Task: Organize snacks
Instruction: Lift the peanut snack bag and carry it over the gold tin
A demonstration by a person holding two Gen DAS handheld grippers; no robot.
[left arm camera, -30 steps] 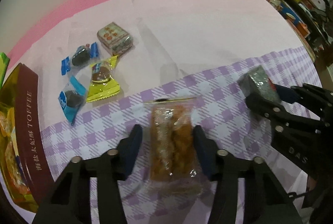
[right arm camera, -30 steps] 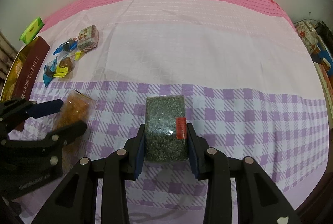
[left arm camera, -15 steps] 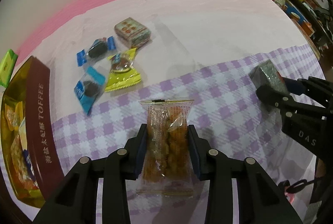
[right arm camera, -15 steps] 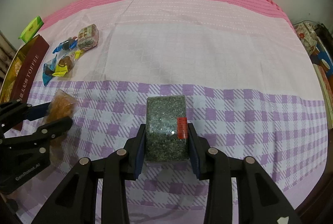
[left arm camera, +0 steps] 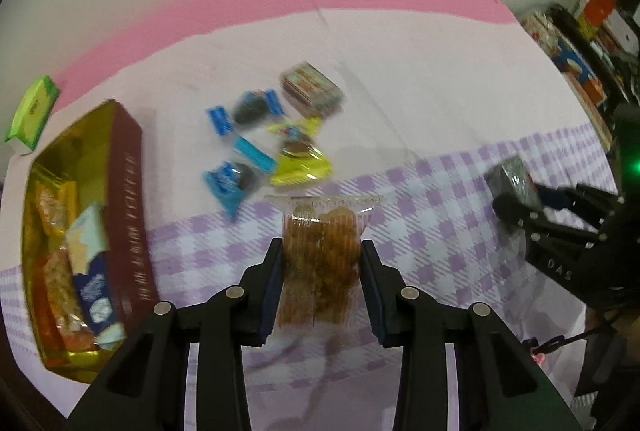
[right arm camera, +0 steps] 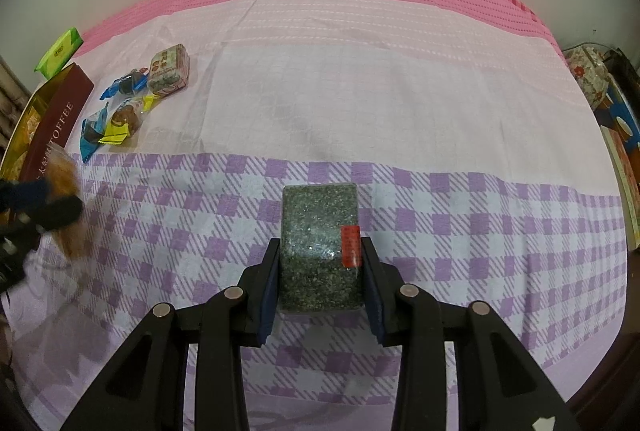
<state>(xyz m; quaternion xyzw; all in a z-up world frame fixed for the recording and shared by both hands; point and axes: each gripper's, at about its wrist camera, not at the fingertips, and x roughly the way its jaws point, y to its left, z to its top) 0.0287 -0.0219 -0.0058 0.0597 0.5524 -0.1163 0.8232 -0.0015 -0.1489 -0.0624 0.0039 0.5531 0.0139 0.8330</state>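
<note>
My left gripper [left arm camera: 322, 255] is shut on a clear packet of orange-brown snacks [left arm camera: 320, 251], held above the purple checked cloth. To its left lies the open toffee box [left arm camera: 128, 199], gold inside, with several wrapped snacks in it. My right gripper [right arm camera: 320, 251] is shut on a dark green speckled block with a red label [right arm camera: 320, 243]. In the left wrist view that block [left arm camera: 512, 179] shows at the far right. In the right wrist view the left gripper [right arm camera: 36, 203] and its packet [right arm camera: 66, 175] are blurred at the left edge.
Loose snacks lie on the pale pink cloth: blue-wrapped candies [left arm camera: 240, 147], a yellow-wrapped one [left arm camera: 300, 161] and a small printed box [left arm camera: 312, 93]. A green packet [left arm camera: 34, 109] lies beyond the toffee box. Shelves with clutter [left arm camera: 576, 43] stand at the right.
The left gripper closed on the orange snack packet, lifted it off the cloth and carried it toward the toffee box. The right gripper and its green block stayed put.
</note>
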